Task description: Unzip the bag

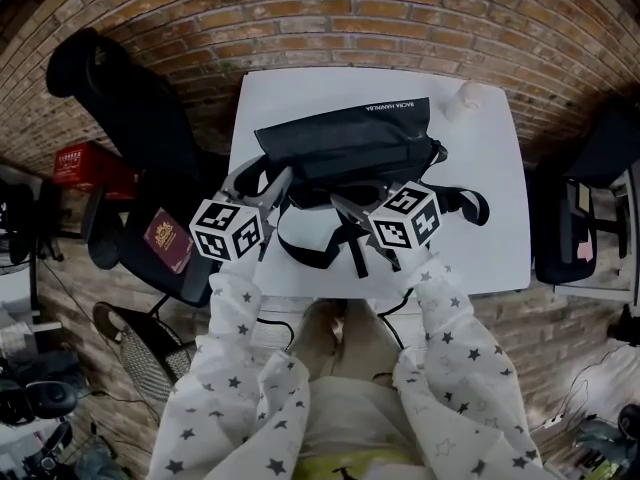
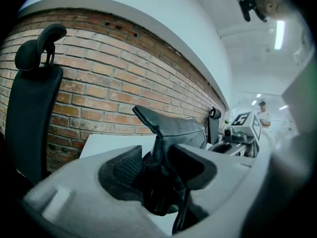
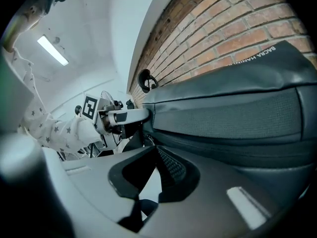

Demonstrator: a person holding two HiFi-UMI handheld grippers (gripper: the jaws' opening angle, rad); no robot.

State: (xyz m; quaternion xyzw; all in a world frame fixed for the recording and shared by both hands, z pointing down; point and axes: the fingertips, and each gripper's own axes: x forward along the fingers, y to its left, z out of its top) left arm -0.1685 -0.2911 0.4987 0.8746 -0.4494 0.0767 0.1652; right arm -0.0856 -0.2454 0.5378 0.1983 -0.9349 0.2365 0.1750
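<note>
**Black bag braced, zip apparently not yet run**

Black fabric shoulder bag [image 1: 350, 143] lies across the middle of the white rectangular table [image 1: 480, 228], its long side toward the far edge. Its black webbing strap [image 1: 320, 253] loops down toward the near edge.

Left gripper [image 1: 265, 180] sits at the bag's near left corner. In the left gripper view its jaws are clamped on a bunched fold of the bag, which fills the gap between the pads and stands up beyond them. That looks like the bracing hold.

Right gripper [image 1: 350, 206] is at the bag's near edge, near the middle. In the right gripper view its tips [image 3: 156, 150] are pressed together right against the bag's lower seam. Whether a zip pull is pinched there I cannot make out.

No view shows an opened gap along the bag, and its top panel lies flat and closed. By my reading the task is at its start: the bag is anchored, and the whole length of the zip is left to draw.
</note>
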